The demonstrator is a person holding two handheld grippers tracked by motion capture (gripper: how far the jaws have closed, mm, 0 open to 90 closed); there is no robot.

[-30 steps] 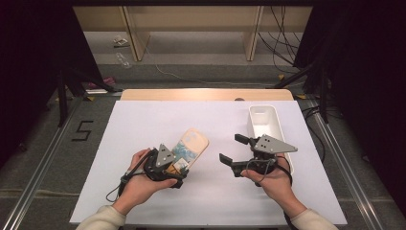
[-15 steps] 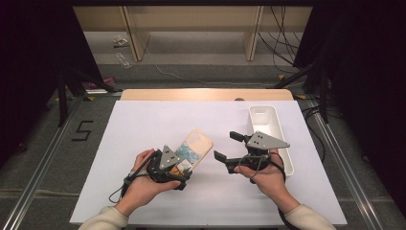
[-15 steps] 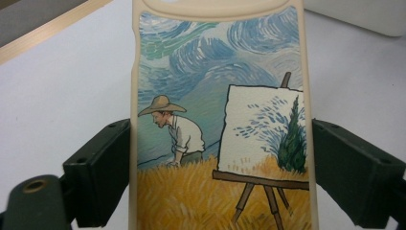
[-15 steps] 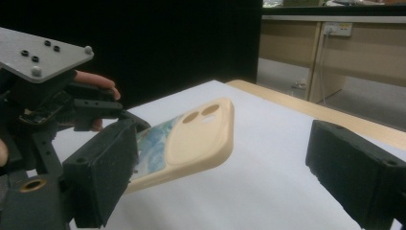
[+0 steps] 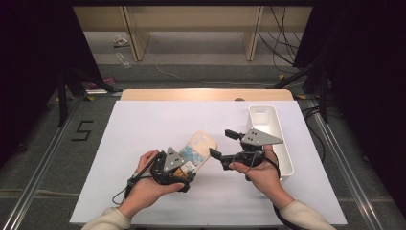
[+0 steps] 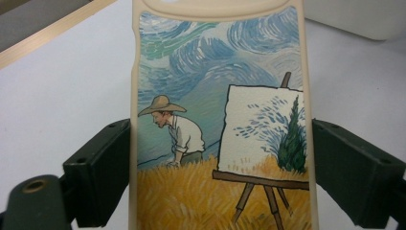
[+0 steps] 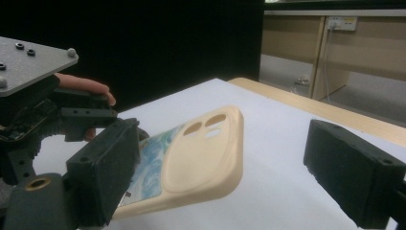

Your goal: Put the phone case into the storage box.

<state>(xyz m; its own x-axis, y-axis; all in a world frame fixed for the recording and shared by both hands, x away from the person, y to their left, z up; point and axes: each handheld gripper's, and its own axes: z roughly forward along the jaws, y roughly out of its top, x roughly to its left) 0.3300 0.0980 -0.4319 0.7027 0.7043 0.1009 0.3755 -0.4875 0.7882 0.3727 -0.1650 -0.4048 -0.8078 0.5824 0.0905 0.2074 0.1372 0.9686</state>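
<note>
White table (image 5: 143,124), left gripper (image 5: 184,165) clamping painted phone case (image 6: 218,120), camera holes rightward

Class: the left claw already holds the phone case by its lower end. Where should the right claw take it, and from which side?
Best guess: the free camera end of the phone case, across its two long edges, approached from the right claw's side. That end sticks out above the table, unobstructed.

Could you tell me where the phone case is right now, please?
In the high view the phone case is clamped in the left gripper, tilted up off the white table, just left of the open right gripper and the white bin.
</note>
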